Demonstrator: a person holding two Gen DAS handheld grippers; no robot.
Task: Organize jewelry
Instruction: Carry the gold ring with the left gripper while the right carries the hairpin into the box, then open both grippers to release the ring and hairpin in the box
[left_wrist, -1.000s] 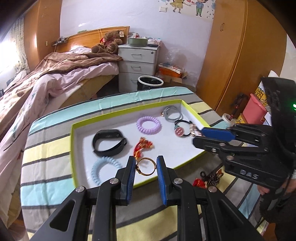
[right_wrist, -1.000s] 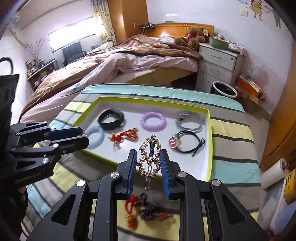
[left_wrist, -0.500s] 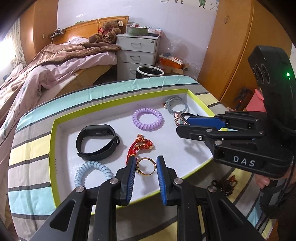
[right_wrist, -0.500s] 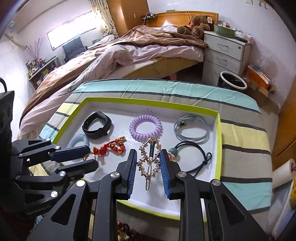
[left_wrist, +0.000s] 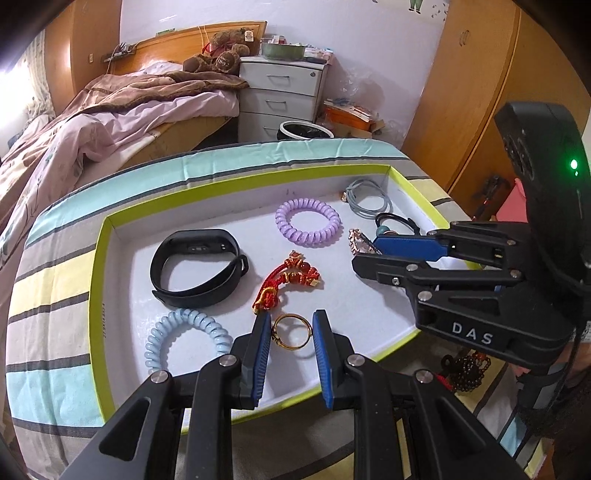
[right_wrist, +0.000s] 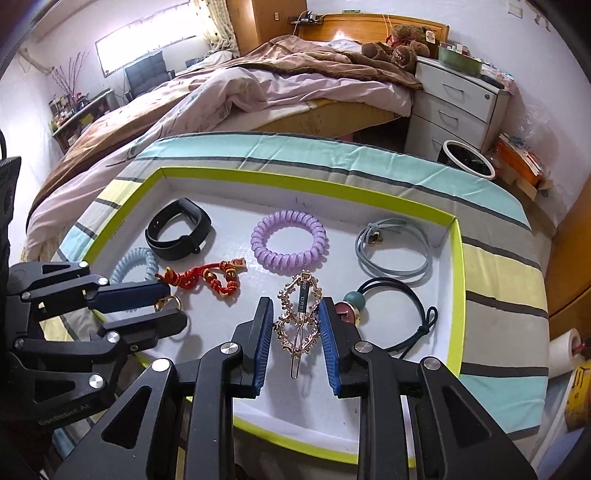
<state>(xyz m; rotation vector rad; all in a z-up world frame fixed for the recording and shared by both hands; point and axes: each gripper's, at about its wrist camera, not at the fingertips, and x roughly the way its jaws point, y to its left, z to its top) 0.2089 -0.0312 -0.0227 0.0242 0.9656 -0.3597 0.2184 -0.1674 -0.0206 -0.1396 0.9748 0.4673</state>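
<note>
A white tray with a lime rim (left_wrist: 96, 266) (right_wrist: 457, 280) lies on the striped table. My left gripper (left_wrist: 290, 325) (right_wrist: 173, 306) is shut on a gold ring (left_wrist: 290, 331) and holds it over the tray's near edge. My right gripper (right_wrist: 296, 314) (left_wrist: 364, 253) is shut on a rose-gold hair clip (right_wrist: 301, 314) (left_wrist: 360, 242) over the tray's right part. In the tray lie a black band (left_wrist: 195, 267), a purple coil tie (left_wrist: 307, 227), a blue coil tie (left_wrist: 181, 341), a red knot charm (left_wrist: 288, 278), a grey cord (right_wrist: 393, 247) and a black bead tie (right_wrist: 391, 314).
Dark beads and red pieces (left_wrist: 467, 369) lie on the table in front of the tray at the right. A bed (left_wrist: 92, 122), a white drawer unit (left_wrist: 280, 96), a bin (left_wrist: 304, 131) and wooden wardrobes (left_wrist: 461, 92) stand behind the table.
Both grippers have moved forward over the tray with their pieces still held. The hair clip has come down closer to the tray floor beside the black bead tie.
</note>
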